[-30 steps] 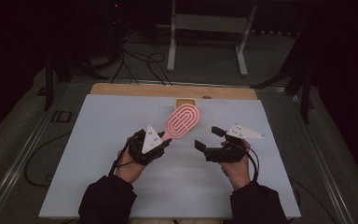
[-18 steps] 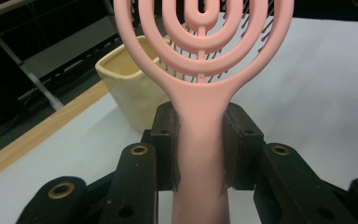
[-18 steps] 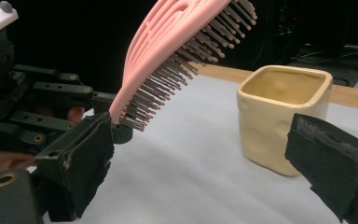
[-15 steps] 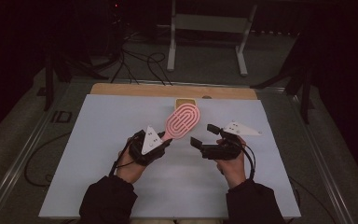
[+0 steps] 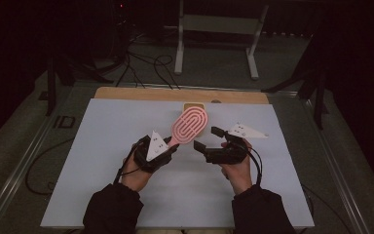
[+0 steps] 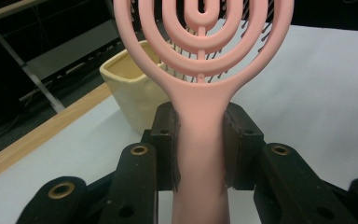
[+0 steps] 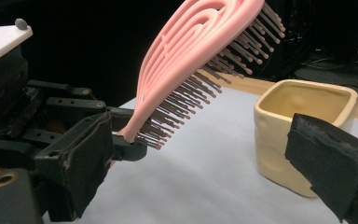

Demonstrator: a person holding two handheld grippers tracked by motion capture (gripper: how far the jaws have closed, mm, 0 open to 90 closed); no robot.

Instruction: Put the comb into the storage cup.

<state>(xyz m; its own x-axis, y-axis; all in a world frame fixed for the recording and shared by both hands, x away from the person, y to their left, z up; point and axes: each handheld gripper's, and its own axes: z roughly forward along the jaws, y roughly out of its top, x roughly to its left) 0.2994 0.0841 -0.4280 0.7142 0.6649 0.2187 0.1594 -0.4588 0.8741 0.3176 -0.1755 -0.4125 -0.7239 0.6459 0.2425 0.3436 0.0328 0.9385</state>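
- My left gripper (image 5: pixel 168 148) has its jaws clamped on the handle of the pink plastic hairbrush with an oval, ring-slotted head (image 5: pixel 190 124) — in the left gripper view both black pads press flat against the handle's sides (image 6: pixel 200 154).
- The brush is off the table, its head tilted up and away from me, with the dark bristles facing my right side (image 7: pixel 200 60).
- My right gripper (image 5: pixel 209 139) stands just beside the brush, apart from it; its jaws are spread wide with nothing between the pads.
- Through that gap, in the right gripper view, I see the brush's bristles and the small cream-yellow ceramic cup with squarish walls (image 7: pixel 303 126).
- The cup sits on the pale grey table (image 5: pixel 102 146) near its far wooden edge (image 5: pixel 141 93), behind the brush head; from above it is mostly hidden by the brush, so I cannot tell quite how far behind — it looks close.
- The cup stands upright and seems empty.
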